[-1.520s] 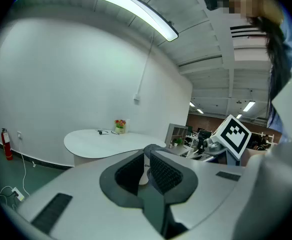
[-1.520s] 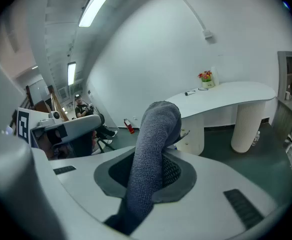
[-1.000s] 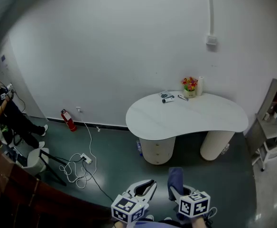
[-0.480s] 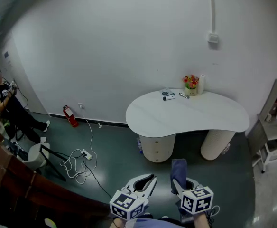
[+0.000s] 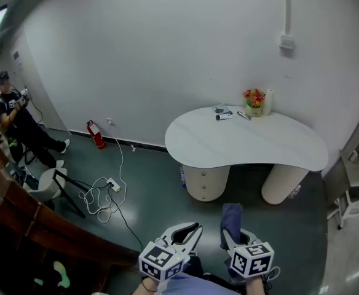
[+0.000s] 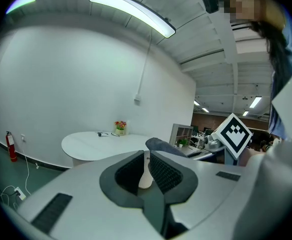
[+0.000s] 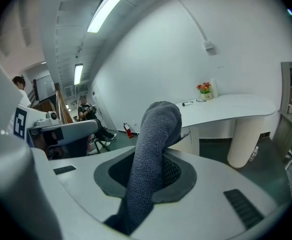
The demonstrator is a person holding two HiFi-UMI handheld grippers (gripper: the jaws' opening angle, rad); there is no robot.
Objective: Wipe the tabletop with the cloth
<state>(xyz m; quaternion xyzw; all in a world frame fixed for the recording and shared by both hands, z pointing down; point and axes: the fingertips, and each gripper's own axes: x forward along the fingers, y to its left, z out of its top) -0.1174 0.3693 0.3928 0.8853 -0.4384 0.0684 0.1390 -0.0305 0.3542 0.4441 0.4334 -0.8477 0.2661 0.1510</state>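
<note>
Cloth [image 5: 230, 220]: dark grey-blue, pinched in the right gripper [image 5: 232, 239], rising out of the fingers with its free end folded over; low in the head view, well apart from the table [image 5: 253, 149].
Right fingers: clenched on the cloth [image 7: 153, 144] — fabric fills the gap between the pads in the right gripper view.
Left gripper [image 5: 195, 228]: just beside the right one, fingers drawn together with only a thin slit between them, grasping nothing.
Table: white, kidney-shaped top on two pale round pedestals, set against the white wall; touched by neither gripper.
On the table: flower pot [image 5: 254, 100] and white roll [image 5: 268, 101] at the far edge by the wall, a few small items [image 5: 224, 112] near them — too small to tell apart.
Floor [image 5: 149, 189]: dark green; red fire extinguisher [image 5: 94, 134] by the wall, power strip [image 5: 110, 186] with a looped white cable left of the table.
Far left: seated person [image 5: 19, 125] in dark clothes.
</note>
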